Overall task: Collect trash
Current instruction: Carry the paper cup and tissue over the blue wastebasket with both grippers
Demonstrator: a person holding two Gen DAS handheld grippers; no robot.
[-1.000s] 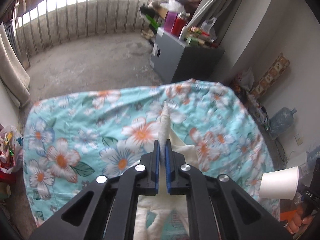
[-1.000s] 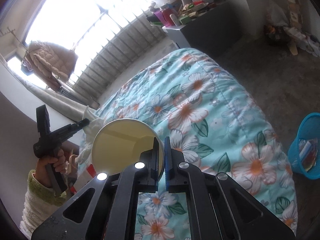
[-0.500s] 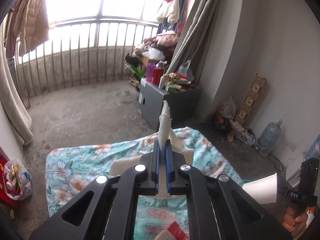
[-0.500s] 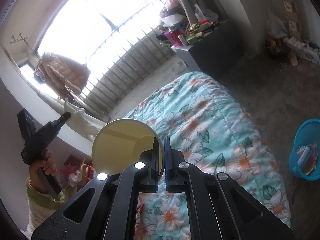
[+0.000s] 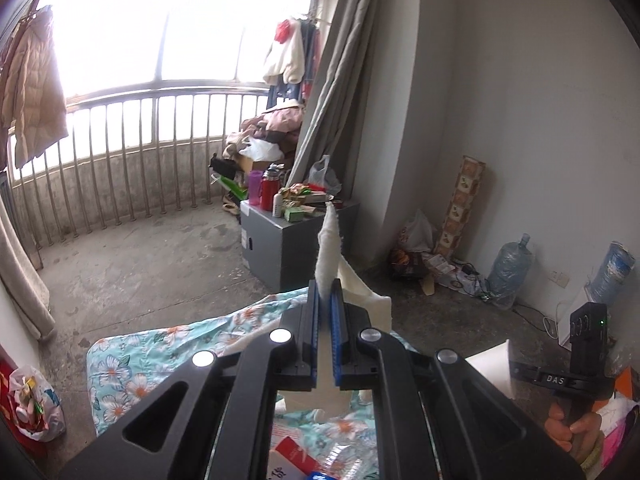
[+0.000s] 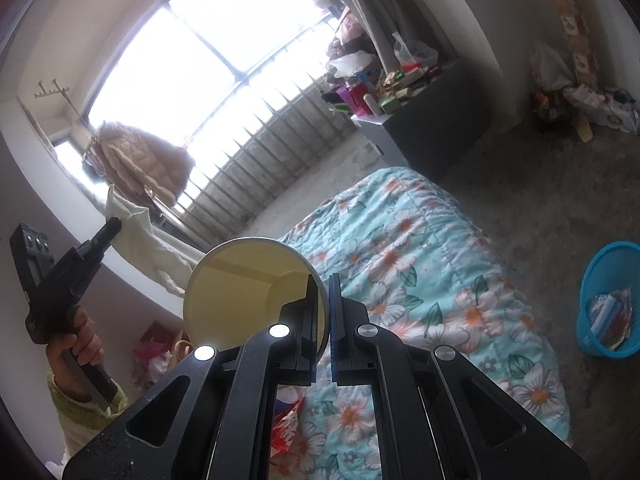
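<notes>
My left gripper is shut on a crumpled white tissue sheet, which sticks up past the fingertips and hangs below them over the floral bed cover. In the right wrist view the same left gripper shows at the left, with the white sheet dangling from it. My right gripper is shut on the rim of a white paper cup, whose open mouth faces the camera. That cup also appears at the lower right of the left wrist view.
A blue waste basket with trash in it stands on the floor right of the bed. A red-and-white wrapper lies on the cover. A grey cabinet with clutter stands beyond the bed, water bottles along the wall.
The left gripper has risen and tilted up with the white sheet, lifting it off the bed cover. The right gripper, still holding the cup, has also lifted a little.
</notes>
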